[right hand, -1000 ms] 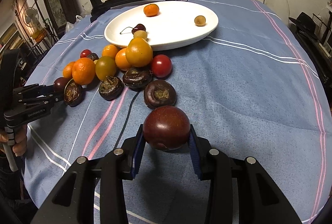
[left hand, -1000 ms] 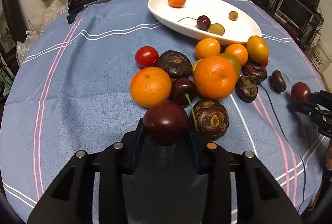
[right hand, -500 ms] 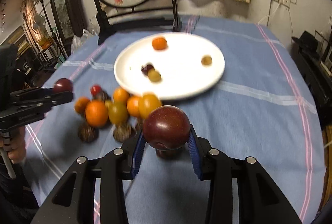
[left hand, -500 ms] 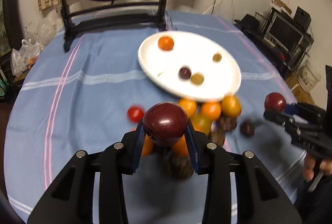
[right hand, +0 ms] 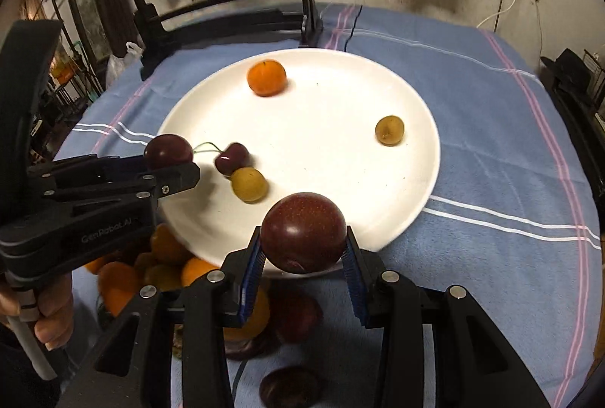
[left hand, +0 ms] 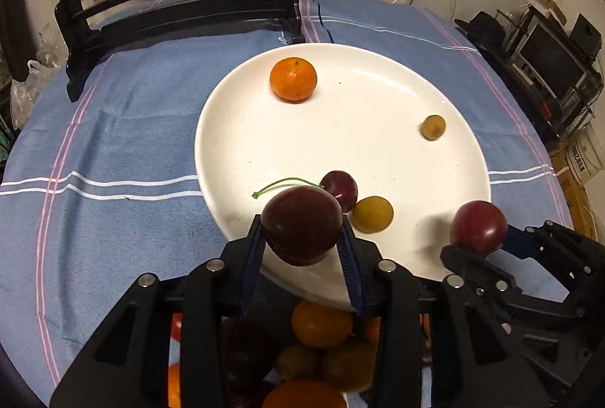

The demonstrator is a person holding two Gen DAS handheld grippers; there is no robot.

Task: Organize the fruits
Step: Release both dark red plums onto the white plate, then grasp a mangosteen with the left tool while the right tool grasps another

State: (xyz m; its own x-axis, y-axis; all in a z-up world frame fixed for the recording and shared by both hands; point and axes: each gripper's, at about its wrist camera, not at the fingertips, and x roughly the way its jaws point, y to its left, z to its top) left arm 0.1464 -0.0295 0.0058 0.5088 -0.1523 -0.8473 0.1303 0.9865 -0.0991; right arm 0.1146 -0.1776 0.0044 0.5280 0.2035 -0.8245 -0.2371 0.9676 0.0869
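A: What's nearest?

B: The left gripper (left hand: 302, 249) is clamped on a dark plum (left hand: 301, 224) at the near rim of the white plate (left hand: 340, 98). The right gripper (right hand: 302, 256) grips a second plum (right hand: 303, 232) over the same rim.

A: And below them?

B: A heap of fruit (left hand: 321, 343) on the tabletop (left hand: 113, 143), partly hidden.

A: Farther out?

B: On the plate: a cherry (left hand: 340, 189) touching a yellow fruit (left hand: 372, 214), then a small brown fruit (left hand: 433, 127), and farthest, a tangerine (left hand: 293, 79).
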